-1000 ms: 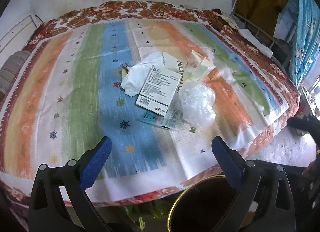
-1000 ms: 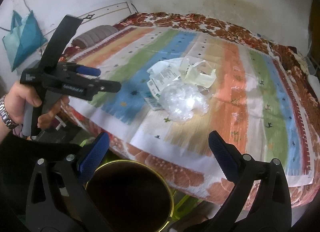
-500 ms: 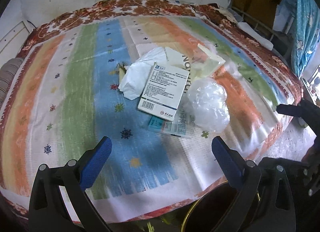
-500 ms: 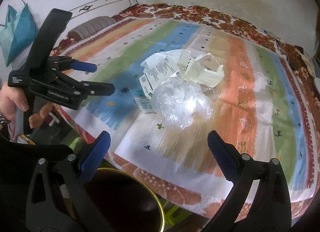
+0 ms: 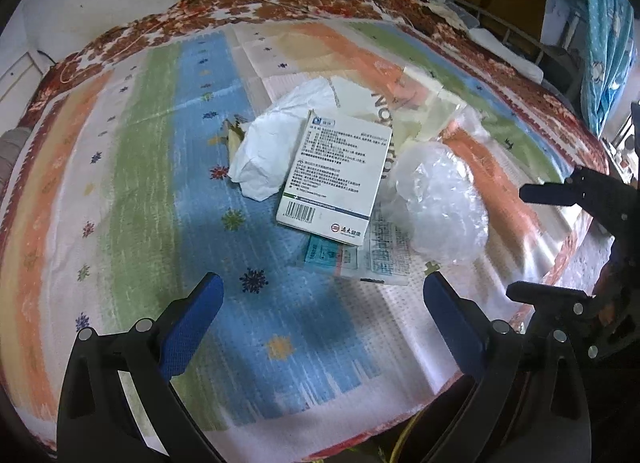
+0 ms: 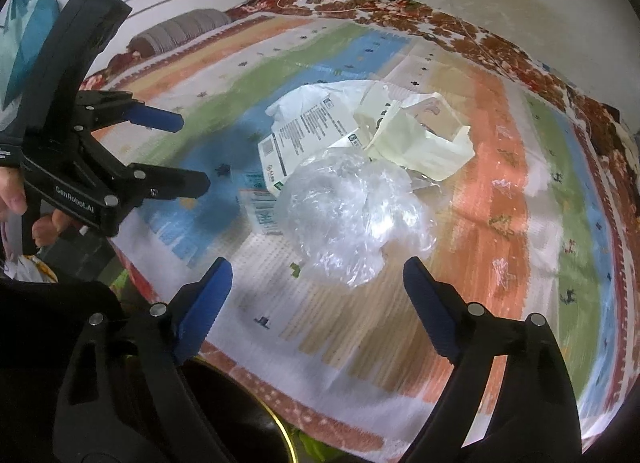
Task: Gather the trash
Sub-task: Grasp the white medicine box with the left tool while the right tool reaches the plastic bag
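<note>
- Two grippers are hanging over the striped bedspread (image 5: pixel 132 167), and a heap of trash is lying ahead of both.
- The left gripper (image 5: pixel 320 309) is standing with its jaws wide apart and nothing between them; the white printed box (image 5: pixel 336 175) is sitting just beyond its fingertips, with crumpled white paper (image 5: pixel 272 143) ahead to the left.
- The right gripper (image 6: pixel 316 295) is narrowing its jaws, though they are gaping and gripping nothing; the clear plastic bag (image 6: pixel 348 211) is lying just ahead, between the line of its fingers, not touched.
- A cream wrapper (image 6: pixel 416 139) is resting farther ahead, behind the bag.
- Below the right gripper, a dark bin with a yellow rim (image 6: pixel 286 435) is peeking out beside the bed edge.
</note>
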Available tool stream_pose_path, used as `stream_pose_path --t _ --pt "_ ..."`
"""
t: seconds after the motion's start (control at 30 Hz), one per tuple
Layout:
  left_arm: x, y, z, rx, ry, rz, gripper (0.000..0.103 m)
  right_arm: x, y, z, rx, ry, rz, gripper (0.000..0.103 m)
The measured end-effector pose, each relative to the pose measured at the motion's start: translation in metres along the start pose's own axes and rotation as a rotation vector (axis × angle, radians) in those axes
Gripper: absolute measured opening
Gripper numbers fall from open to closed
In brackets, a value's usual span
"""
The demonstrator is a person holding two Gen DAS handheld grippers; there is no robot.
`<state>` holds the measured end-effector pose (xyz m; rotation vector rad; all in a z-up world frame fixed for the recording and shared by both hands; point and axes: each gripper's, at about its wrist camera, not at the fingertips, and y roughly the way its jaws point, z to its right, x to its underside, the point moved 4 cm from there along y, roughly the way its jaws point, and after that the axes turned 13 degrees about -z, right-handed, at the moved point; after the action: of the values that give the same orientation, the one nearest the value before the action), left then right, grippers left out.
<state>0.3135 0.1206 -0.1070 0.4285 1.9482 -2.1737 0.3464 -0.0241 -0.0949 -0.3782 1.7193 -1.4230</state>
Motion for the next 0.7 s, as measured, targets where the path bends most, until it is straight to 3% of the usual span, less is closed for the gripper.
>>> stream_pose_path --t 0.3,0.43,0.57,0.7 --pt "-0.014 0.025 -0.003 -0.014 0.008 -0.032 0.097 -0.008 0.027 0.009 0.025 -0.028 -0.04 0.064" --pt "-0.019 0.036 0.003 -0.033 0.044 -0.053 0.097 -0.007 0.038 0.014 0.015 -0.021 -0.067 0.041" --pt "-0.025 0.041 0.008 -0.064 0.109 -0.07 0.097 -0.005 0.042 0.015 -0.003 -0.022 -0.081 0.033" --pt "-0.034 0.045 0.002 -0.057 0.102 -0.07 0.097 -0.004 0.042 0.016 -0.02 -0.015 -0.085 0.022"
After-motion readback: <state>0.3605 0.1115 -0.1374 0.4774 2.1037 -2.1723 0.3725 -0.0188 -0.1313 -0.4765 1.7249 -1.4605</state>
